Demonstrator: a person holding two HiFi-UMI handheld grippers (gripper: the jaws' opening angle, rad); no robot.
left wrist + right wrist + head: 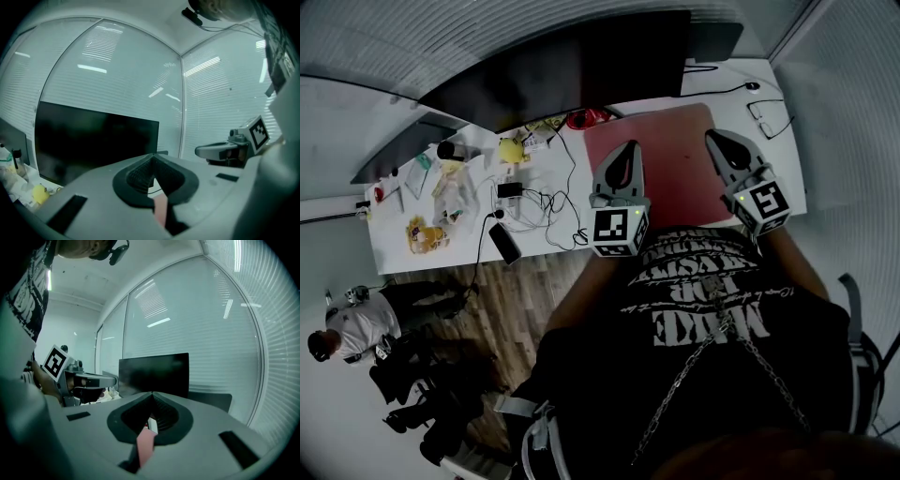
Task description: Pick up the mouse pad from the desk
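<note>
The red mouse pad (670,161) hangs over the right part of the white desk (412,251), held at its near edge by both grippers. My left gripper (625,150) is shut on its left side. My right gripper (716,141) is shut on its right side. In the left gripper view a pink strip of the mouse pad (160,210) shows between the shut jaws of the left gripper (152,156). The right gripper view shows the same strip of mouse pad (145,446) pinched in the right gripper (152,393). Most of the pad is hidden in both gripper views.
A large dark monitor (572,66) stands behind the pad. Left of it lie tangled cables (546,202), a black phone (504,242), a yellow toy (512,148) and packets. A mouse (753,86) sits at the far right corner. Another person (356,328) is on the floor at lower left.
</note>
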